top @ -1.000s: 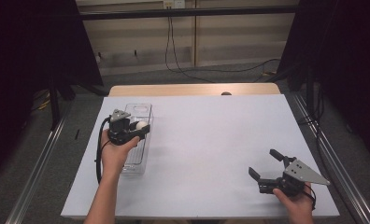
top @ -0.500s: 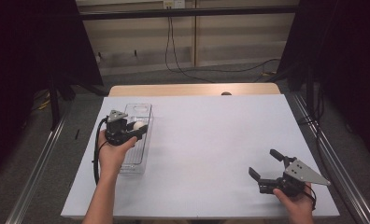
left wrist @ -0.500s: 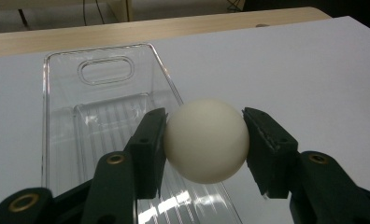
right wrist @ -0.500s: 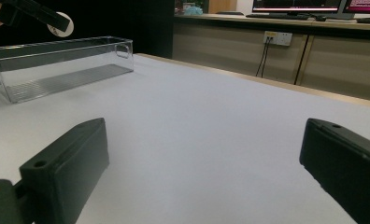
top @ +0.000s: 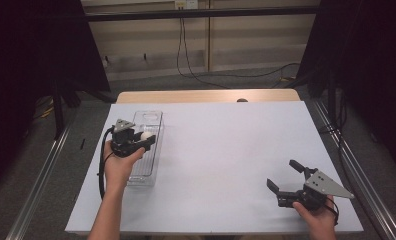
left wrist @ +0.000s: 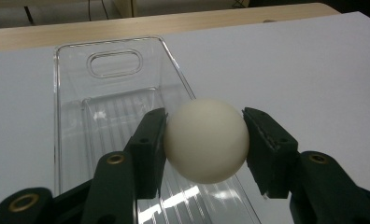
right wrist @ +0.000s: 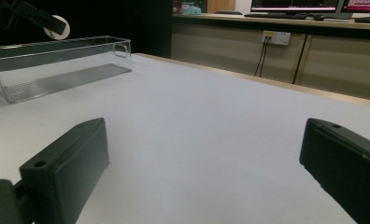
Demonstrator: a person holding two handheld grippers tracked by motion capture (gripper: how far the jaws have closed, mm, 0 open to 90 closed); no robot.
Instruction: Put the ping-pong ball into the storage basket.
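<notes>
Right now you are pinching the white ball (left wrist: 206, 140) between your left gripper's (left wrist: 204, 141) jaws above the clear tray (left wrist: 71, 112), your right gripper (top: 287, 180) is idling agape, and loosening off-centre risks the ball bouncing off the rim.

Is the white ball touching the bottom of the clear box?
Apart. In the left gripper view the left gripper clamps the white ball between its fingers, above the clear box floor.
</notes>
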